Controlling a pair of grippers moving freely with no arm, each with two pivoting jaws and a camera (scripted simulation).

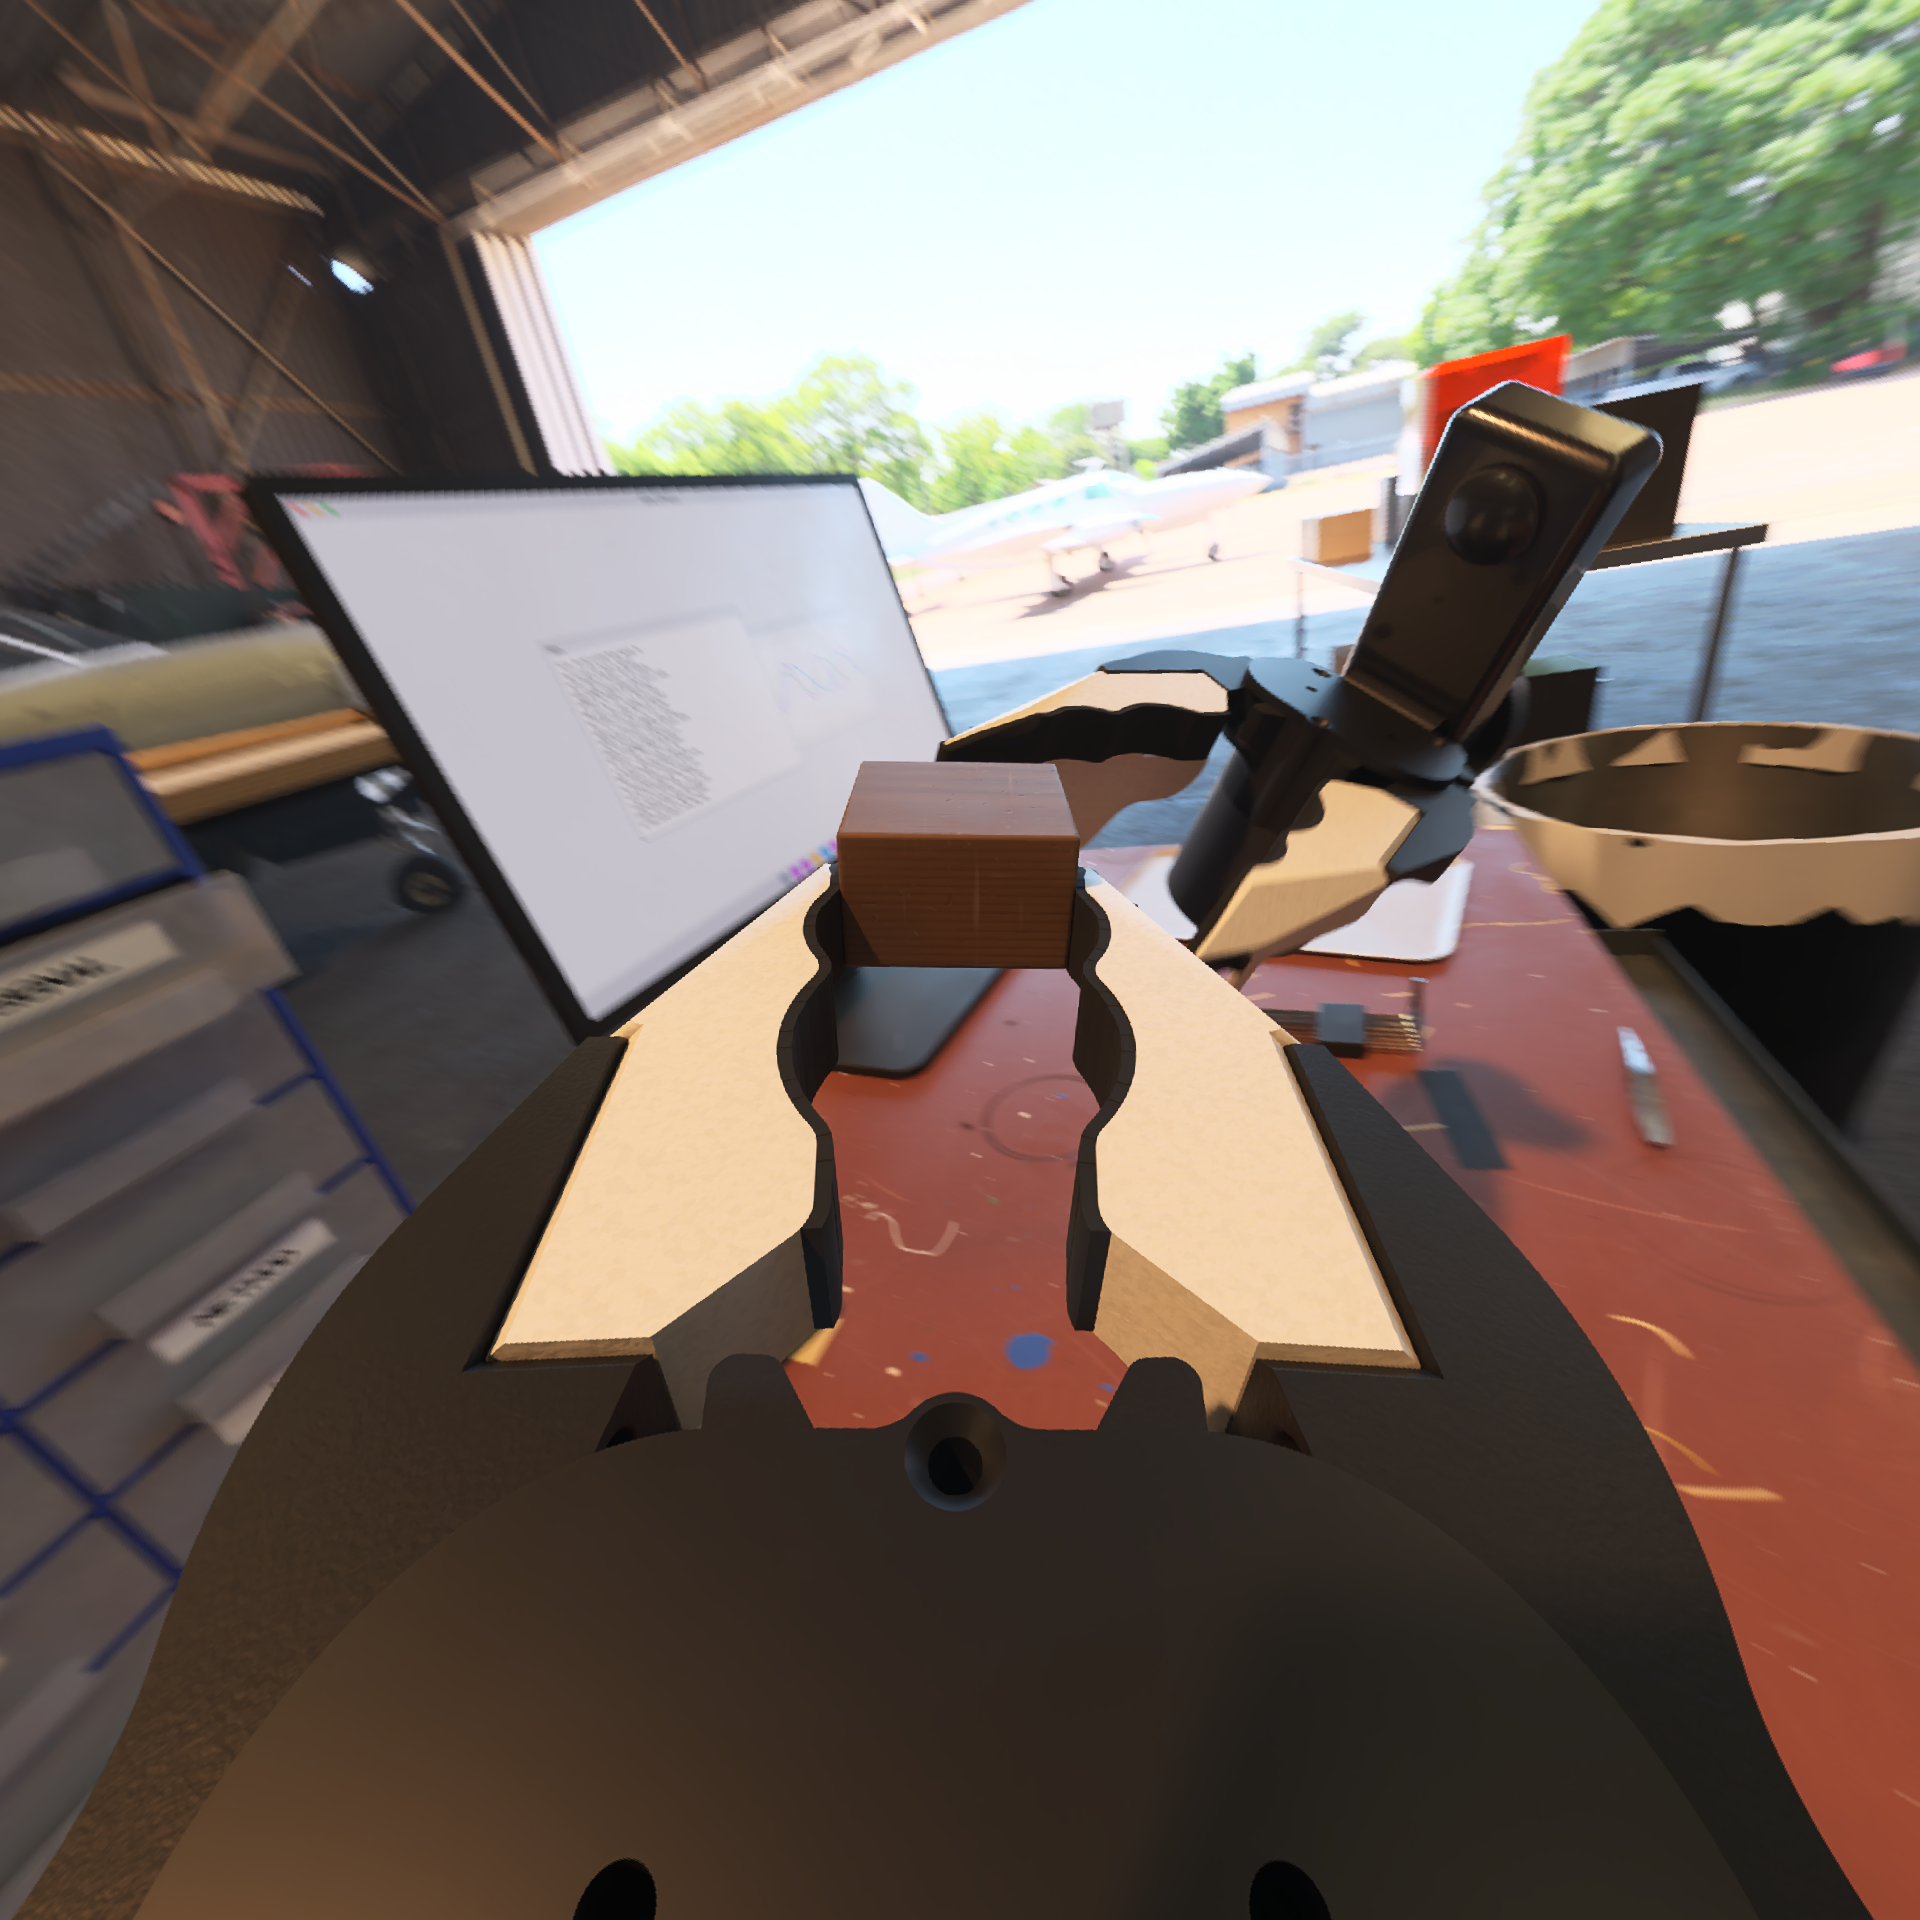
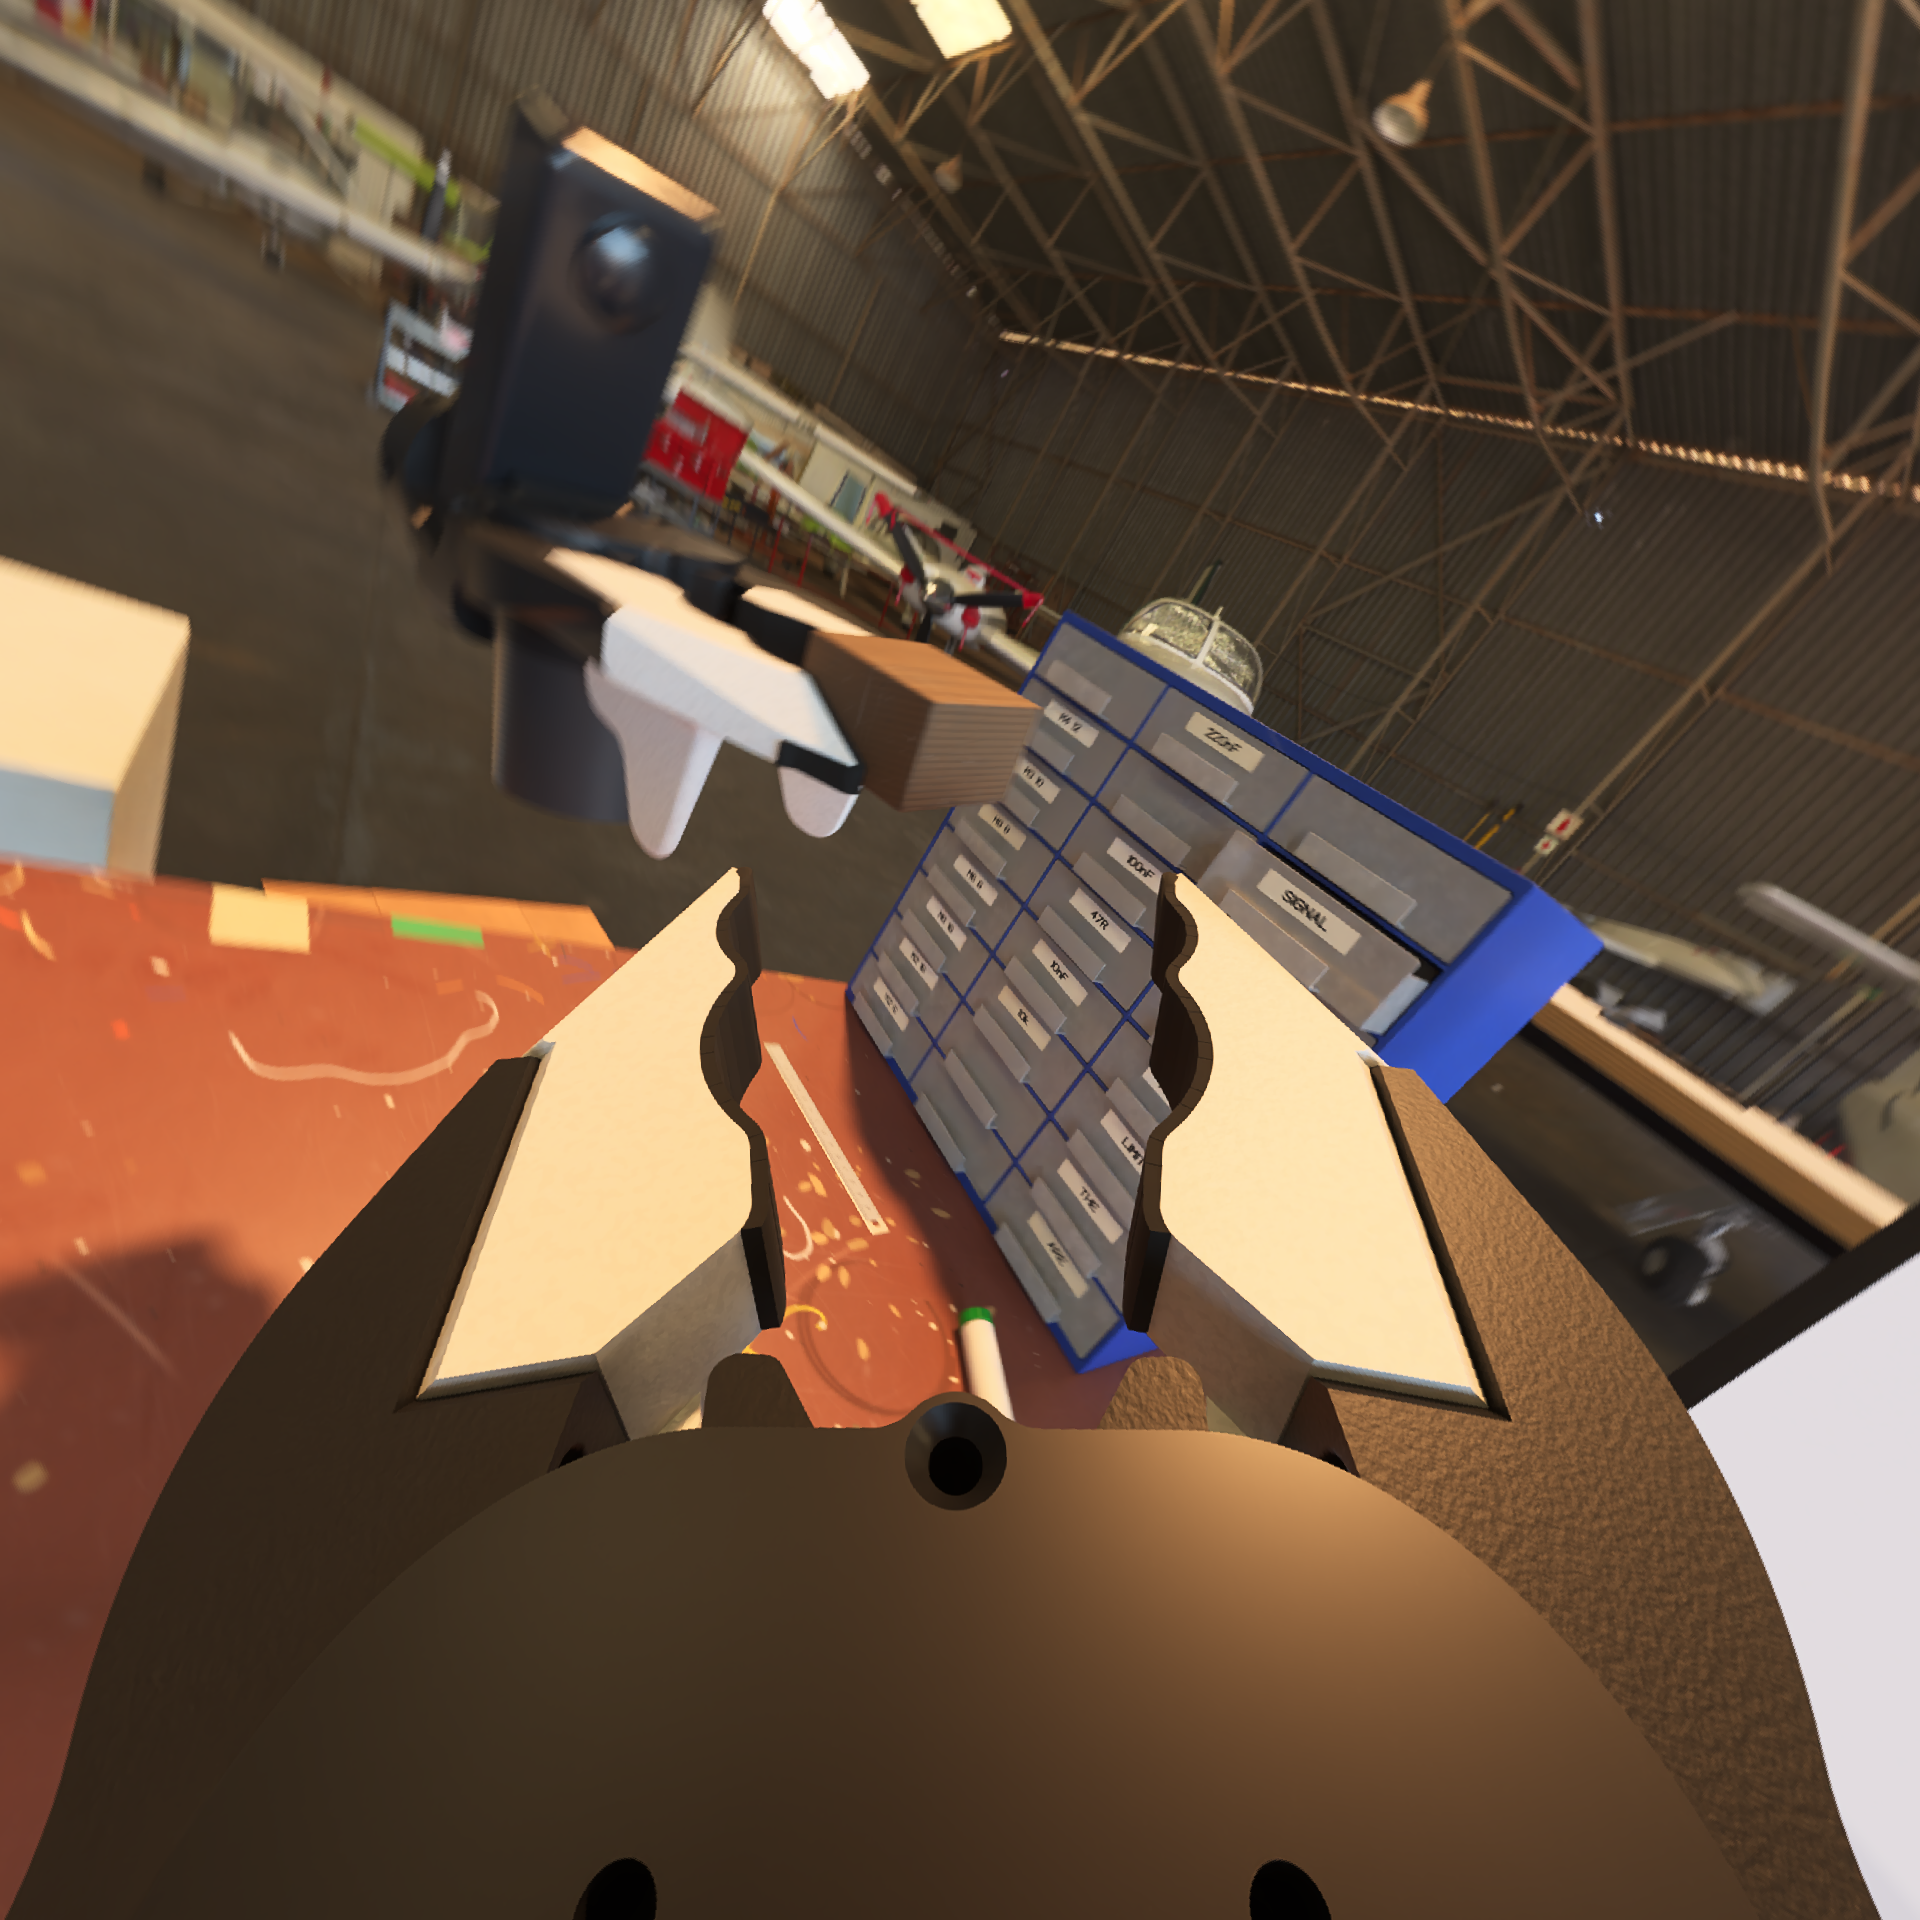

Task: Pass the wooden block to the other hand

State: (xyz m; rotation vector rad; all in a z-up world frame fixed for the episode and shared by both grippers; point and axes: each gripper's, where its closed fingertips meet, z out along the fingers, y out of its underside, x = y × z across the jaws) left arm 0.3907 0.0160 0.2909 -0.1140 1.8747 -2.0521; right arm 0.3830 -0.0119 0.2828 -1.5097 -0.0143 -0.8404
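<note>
My left gripper (image 1: 956,883) is shut on the brown wooden block (image 1: 956,868), pinched between its fingertips and held above the red-brown table (image 1: 1351,1351). My right gripper (image 1: 1101,831) shows just beyond and to the right of the block, jaws spread wide, one finger behind the block's top and one lower right. In the right wrist view my right gripper (image 2: 956,894) is open and empty. There the block (image 2: 925,717) sits above and slightly left of its fingertips, held by the left gripper (image 2: 831,717), and is not between the right fingers.
A monitor (image 1: 623,707) stands behind the block. A blue drawer cabinet (image 2: 1195,935) stands at the table's left side (image 1: 156,1039). A large bowl (image 1: 1714,831) is at the right. A marker (image 2: 982,1361), a metal strip (image 1: 1642,1081) and a white box (image 2: 83,707) are nearby.
</note>
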